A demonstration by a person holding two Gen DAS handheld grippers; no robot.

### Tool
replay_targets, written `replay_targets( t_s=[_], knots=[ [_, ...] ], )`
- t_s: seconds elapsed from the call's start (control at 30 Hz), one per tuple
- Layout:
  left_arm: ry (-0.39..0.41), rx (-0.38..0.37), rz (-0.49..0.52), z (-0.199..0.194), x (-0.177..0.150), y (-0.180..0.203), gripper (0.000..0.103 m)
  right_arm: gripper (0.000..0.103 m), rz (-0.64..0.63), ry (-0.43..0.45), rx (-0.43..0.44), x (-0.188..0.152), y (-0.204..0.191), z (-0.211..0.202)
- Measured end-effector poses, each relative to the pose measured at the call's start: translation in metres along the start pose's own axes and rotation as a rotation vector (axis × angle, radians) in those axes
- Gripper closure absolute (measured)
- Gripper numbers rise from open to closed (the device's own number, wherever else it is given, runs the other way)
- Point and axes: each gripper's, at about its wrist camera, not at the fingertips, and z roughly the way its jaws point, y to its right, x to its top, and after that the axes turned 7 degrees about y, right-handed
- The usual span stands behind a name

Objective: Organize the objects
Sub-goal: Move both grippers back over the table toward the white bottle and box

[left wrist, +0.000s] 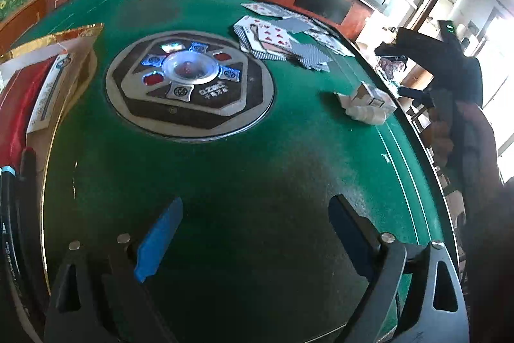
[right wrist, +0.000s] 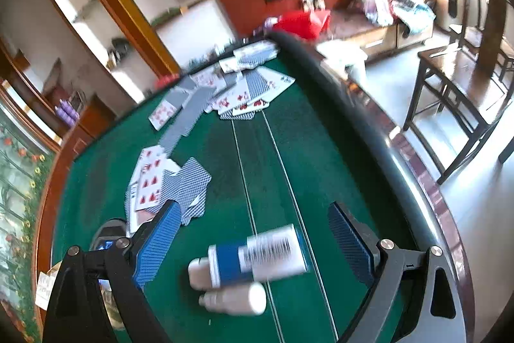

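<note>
Playing cards [left wrist: 282, 37] lie scattered, some face up and some face down, on the far right of the green felt table [left wrist: 257, 166]. A small cluster of white containers [left wrist: 366, 105] lies near the right rim. My left gripper [left wrist: 255, 237] hangs open over bare felt with nothing between its blue pads. In the right wrist view, a white and blue tube [right wrist: 257, 253] and a small white bottle [right wrist: 234, 298] lie on the felt between the fingers of my right gripper [right wrist: 255, 243]. It is open and its pads stand clear of both. More cards [right wrist: 180, 182] lie spread ahead of it.
A round control panel [left wrist: 189, 85] with lit buttons is set into the table's middle. A red and gold bag [left wrist: 41, 79] stands at the left edge. A person's arm [left wrist: 482, 182] holds a black device body [left wrist: 433, 53] at the right rim. A wooden chair [right wrist: 449, 105] stands beyond the table's edge.
</note>
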Motion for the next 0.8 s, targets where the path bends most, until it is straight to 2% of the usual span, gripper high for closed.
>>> replay_targets(
  t_s=[0.13, 0.2, 0.27, 0.4, 0.47, 0.53, 0.6, 0.7, 0.8],
  knots=[
    [-0.004, 0.005, 0.005, -0.001, 0.001, 0.003, 0.011, 0.008, -0.067, -0.162, 0.072, -0.013, -0.010, 0.026],
    [-0.004, -0.004, -0.008, -0.002, 0.001, 0.002, 0.011, 0.008, -0.090, -0.221, 0.151, -0.032, -0.017, 0.024],
    [-0.003, -0.010, -0.019, -0.003, 0.002, 0.000, 0.011, 0.008, -0.094, -0.290, 0.270, -0.062, -0.029, 0.016],
    [0.002, -0.007, -0.029, -0.005, 0.002, -0.002, 0.011, 0.008, -0.186, -0.360, 0.416, -0.111, -0.053, -0.012],
    [0.002, -0.009, -0.033, -0.005, 0.002, -0.003, 0.011, 0.009, -0.237, -0.300, 0.402, -0.121, -0.059, -0.034],
    [0.003, -0.006, -0.035, -0.005, 0.002, -0.003, 0.011, 0.009, -0.259, -0.203, 0.317, -0.119, -0.062, -0.051],
    [0.004, -0.006, -0.036, -0.004, 0.003, -0.003, 0.011, 0.009, -0.302, -0.104, 0.184, -0.114, -0.065, -0.063],
    [0.012, 0.006, -0.040, -0.004, 0.003, -0.005, 0.011, 0.009, -0.290, -0.045, 0.145, -0.107, -0.073, -0.066],
    [0.021, 0.014, -0.051, -0.004, 0.005, -0.009, 0.011, 0.009, -0.289, -0.026, 0.094, -0.098, -0.082, -0.053]
  ],
)
